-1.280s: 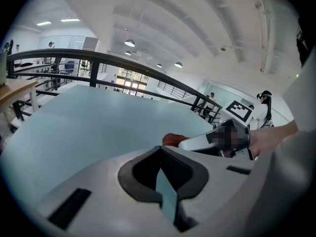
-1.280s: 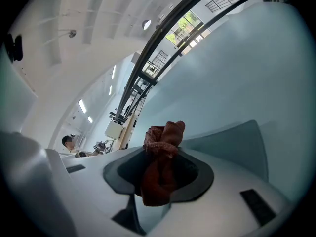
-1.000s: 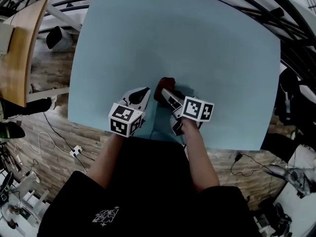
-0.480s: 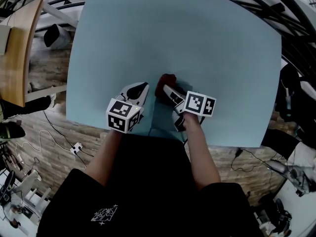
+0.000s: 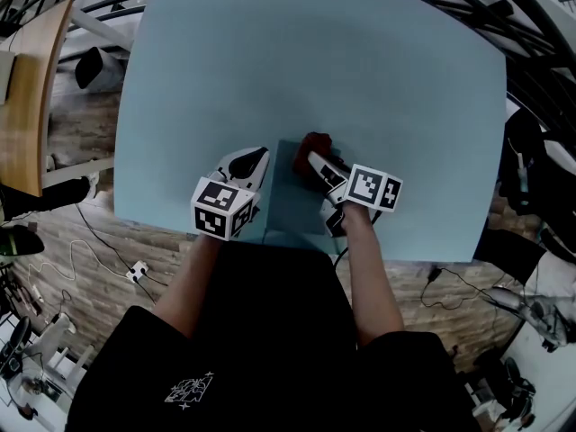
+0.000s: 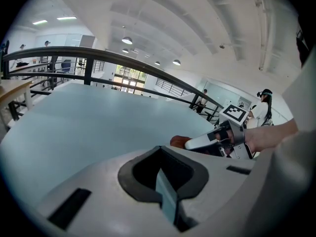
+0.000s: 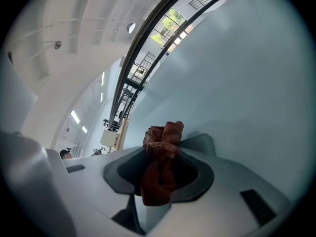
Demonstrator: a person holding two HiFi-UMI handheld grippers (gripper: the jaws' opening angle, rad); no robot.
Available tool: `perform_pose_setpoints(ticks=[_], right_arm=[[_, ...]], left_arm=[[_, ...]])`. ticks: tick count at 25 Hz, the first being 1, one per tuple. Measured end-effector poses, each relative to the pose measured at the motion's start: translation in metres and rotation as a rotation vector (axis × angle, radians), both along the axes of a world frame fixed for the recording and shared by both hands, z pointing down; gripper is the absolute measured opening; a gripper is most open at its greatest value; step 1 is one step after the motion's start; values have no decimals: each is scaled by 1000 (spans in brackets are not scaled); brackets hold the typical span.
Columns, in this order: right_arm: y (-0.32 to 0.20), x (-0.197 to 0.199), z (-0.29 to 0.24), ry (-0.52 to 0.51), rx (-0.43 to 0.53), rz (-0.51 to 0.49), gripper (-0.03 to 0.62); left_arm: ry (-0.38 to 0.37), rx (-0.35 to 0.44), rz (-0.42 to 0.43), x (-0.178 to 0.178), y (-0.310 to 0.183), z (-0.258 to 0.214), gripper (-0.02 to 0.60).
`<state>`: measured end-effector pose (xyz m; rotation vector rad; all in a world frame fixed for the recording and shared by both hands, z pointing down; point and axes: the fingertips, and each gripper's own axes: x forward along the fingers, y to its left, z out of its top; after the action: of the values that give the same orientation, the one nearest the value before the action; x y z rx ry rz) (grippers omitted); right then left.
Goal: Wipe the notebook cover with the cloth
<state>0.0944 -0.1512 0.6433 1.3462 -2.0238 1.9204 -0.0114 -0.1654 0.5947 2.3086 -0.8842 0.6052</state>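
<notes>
On notebook (image 5: 284, 198), cloth (image 5: 317, 142) moved fwd, R gripper (image 5: 314, 159) clamped

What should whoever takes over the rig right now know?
Left gripper: shut on the notebook's left edge, holding it near the table's front edge.
Right gripper: shut on the bunched cloth, at the cover's far right corner.
Done: both grasps are set; how much is already wiped cannot be told.
To do: probably sweep the cloth across the cover, then release both.
</notes>
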Motion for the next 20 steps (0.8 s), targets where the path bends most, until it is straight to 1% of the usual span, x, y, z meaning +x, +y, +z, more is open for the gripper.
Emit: perform_pose_setpoints(ticks=[8,12,20], right_arm=[[7,30,-3,14,5,33,140],[12,48,-2,9,3,69,141],[20,68,-1,7,10,106,141]], left_arm=[[1,8,0,11,6,-6,8],[0,15,-4,15,10,-8,8],[-10,35,-17,15,18,-13,9]])
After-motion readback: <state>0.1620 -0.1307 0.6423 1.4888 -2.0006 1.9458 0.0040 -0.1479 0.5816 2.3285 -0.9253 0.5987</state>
